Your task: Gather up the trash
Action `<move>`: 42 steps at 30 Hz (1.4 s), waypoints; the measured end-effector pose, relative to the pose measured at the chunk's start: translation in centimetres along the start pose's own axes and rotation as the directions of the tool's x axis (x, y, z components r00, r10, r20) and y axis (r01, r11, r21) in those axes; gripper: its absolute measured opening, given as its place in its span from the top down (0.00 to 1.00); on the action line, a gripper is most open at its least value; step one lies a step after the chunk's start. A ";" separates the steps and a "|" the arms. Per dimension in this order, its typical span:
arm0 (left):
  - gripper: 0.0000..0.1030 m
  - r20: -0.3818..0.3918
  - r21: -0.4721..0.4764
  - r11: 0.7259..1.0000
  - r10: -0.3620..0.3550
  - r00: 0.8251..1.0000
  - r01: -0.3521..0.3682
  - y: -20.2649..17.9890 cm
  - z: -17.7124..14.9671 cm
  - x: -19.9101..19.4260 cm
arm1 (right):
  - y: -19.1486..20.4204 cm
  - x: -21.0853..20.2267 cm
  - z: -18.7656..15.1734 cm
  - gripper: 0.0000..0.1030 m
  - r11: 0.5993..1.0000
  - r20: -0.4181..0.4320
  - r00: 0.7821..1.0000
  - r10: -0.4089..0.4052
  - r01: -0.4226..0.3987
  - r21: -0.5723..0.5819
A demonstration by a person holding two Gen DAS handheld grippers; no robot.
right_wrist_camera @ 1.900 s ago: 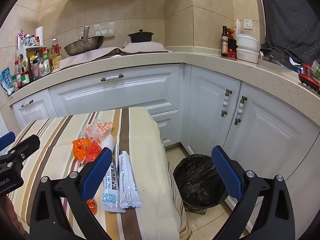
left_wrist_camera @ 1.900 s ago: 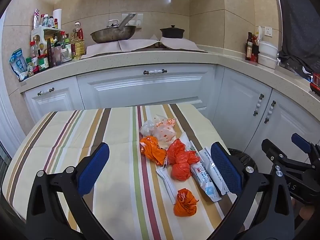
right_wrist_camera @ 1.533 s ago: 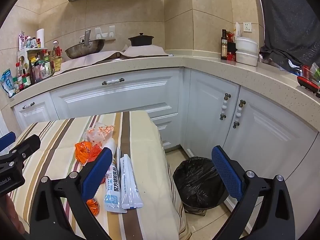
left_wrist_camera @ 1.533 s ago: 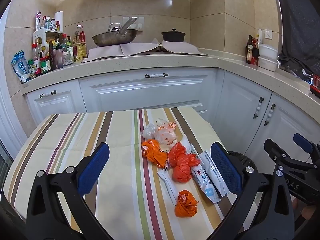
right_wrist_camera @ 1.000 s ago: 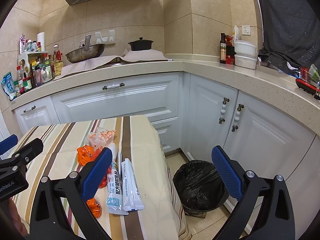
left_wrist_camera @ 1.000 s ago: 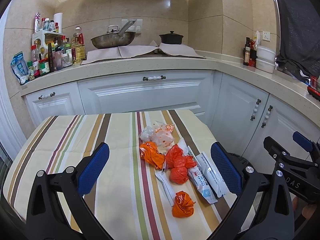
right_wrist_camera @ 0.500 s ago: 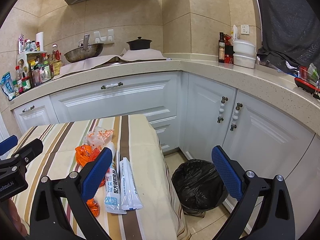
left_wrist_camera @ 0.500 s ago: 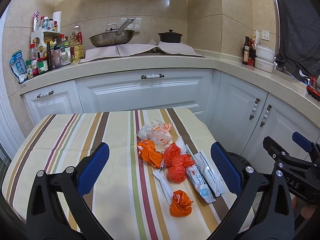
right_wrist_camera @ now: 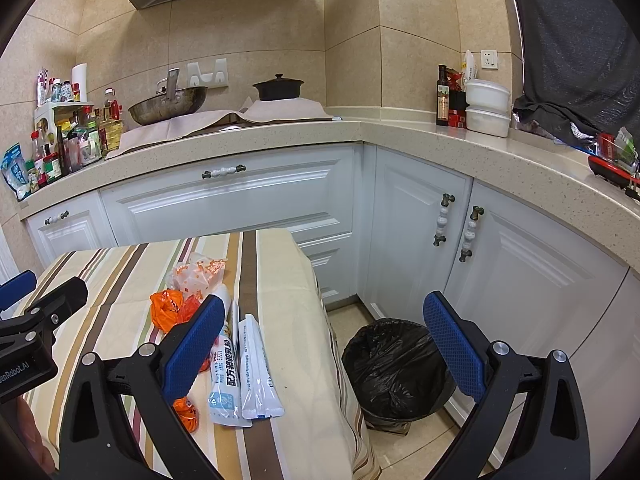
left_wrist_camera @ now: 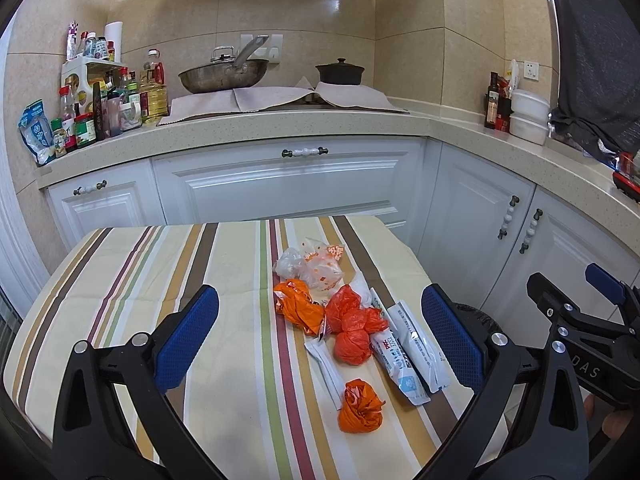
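Observation:
Trash lies on a striped tablecloth [left_wrist_camera: 140,280]: a crumpled orange wrapper [left_wrist_camera: 360,400] nearest me, red-orange bags [left_wrist_camera: 352,328], an orange bag [left_wrist_camera: 296,306], a clear printed bag [left_wrist_camera: 316,266] and white sachets [left_wrist_camera: 412,344]. My left gripper [left_wrist_camera: 320,332] is open and empty, above the table's near side. My right gripper [right_wrist_camera: 320,348] is open and empty, held over the table's right edge. The sachets [right_wrist_camera: 248,368] and orange bag [right_wrist_camera: 168,308] show left of it. A bin with a black liner [right_wrist_camera: 396,364] stands on the floor to the right of the table.
White cabinets [left_wrist_camera: 280,184] and a stone counter [right_wrist_camera: 500,160] wrap the back and right. A wok [left_wrist_camera: 224,76], a black pot [left_wrist_camera: 340,74] and bottles [left_wrist_camera: 100,108] stand on it. The right gripper's body [left_wrist_camera: 580,340] shows at the left view's right edge.
Both grippers have drifted slightly back and up, so the table and trash sit a little lower and farther. Both stay open. No trash has moved.

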State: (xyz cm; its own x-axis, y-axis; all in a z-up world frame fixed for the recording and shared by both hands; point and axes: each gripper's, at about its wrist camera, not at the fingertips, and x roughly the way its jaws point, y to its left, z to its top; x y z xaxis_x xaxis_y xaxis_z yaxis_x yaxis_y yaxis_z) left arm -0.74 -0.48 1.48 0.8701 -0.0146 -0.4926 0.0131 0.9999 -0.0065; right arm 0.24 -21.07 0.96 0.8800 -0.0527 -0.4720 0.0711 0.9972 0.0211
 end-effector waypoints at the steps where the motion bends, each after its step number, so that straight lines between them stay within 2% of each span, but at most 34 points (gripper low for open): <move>1: 0.04 -0.001 -0.001 1.000 -0.001 1.000 0.001 0.0 -0.1 0.1 | 0.0 0.0 0.0 0.06 1.000 -0.001 1.000 0.000 0.000 0.000; 33: 0.04 -0.003 0.001 1.000 -0.003 1.000 0.003 -0.9 -0.6 0.1 | -0.3 -0.1 -0.4 0.06 1.000 0.000 1.000 -0.004 0.004 -0.011; 37: 0.04 -0.041 -0.010 1.000 0.008 0.999 -0.009 -0.5 -1.4 1.2 | -0.3 1.1 -1.4 0.06 1.000 -0.017 1.000 -0.005 0.004 -0.026; 42: 0.04 -0.132 -0.021 1.000 -0.008 0.991 0.006 0.2 -3.3 3.6 | -0.1 4.3 -3.9 0.06 0.999 -0.113 0.993 0.044 -0.047 -0.028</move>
State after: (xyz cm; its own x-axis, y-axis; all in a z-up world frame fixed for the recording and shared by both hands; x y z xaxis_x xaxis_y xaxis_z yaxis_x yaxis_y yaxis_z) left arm 0.72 -0.31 -3.15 0.7976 -0.0228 -0.6028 0.0078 0.9996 -0.0274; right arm 2.19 -21.24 -4.55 0.8237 -0.0028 -0.5671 0.0165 0.9997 0.0191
